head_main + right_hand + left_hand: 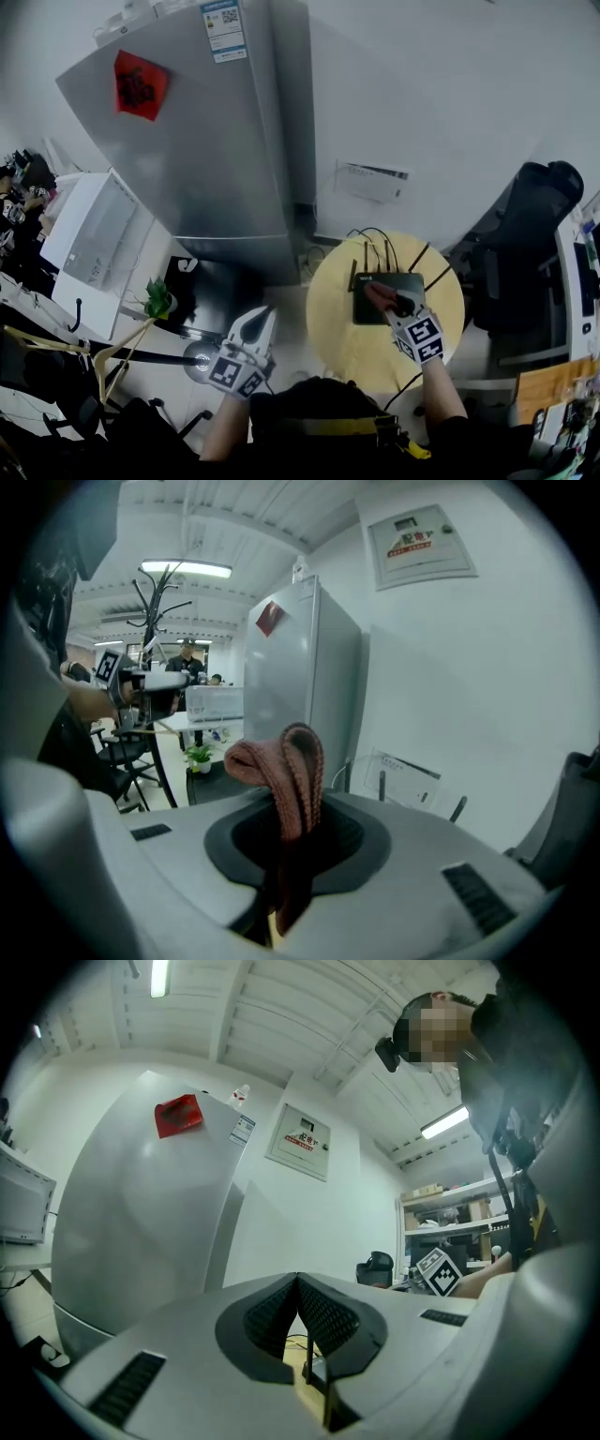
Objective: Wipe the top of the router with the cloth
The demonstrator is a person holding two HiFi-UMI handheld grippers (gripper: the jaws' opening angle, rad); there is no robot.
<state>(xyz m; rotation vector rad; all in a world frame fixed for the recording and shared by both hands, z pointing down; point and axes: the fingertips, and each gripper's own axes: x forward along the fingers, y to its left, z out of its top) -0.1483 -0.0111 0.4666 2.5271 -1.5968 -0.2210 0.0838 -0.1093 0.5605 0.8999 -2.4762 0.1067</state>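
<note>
— How many of each thing?

— One black router point(386, 298), one reddish-brown cloth point(379, 294), two grippers. The router sits on a single round yellow table point(333, 352). I count about five thin antennas point(384, 255) on it, though the outer ones are hard to separate from the cables point(361, 232) behind.

— Anything holding something else?

— Only the table, which carries just the router. The right gripper point(398, 302) has its jaws clamped on the cloth; in the right gripper view a folded loop of it stands up above the pads and a tail hangs below them.

— And the left gripper point(262, 321)?

— Jaws together, nothing between them. It is off the table's left side, above the floor, aimed toward the grey refrigerator point(197, 150) with one red paper point(141, 84) on its door.

— Which way does the router lie?

— Flat, with its long axis running left to right in the head view. The antennas line the far edge, toward the white wall, and stand upward.

— Where is the cloth on it?

— Over the router's top, left of centre. Whether it touches the top, I cannot tell.
</note>
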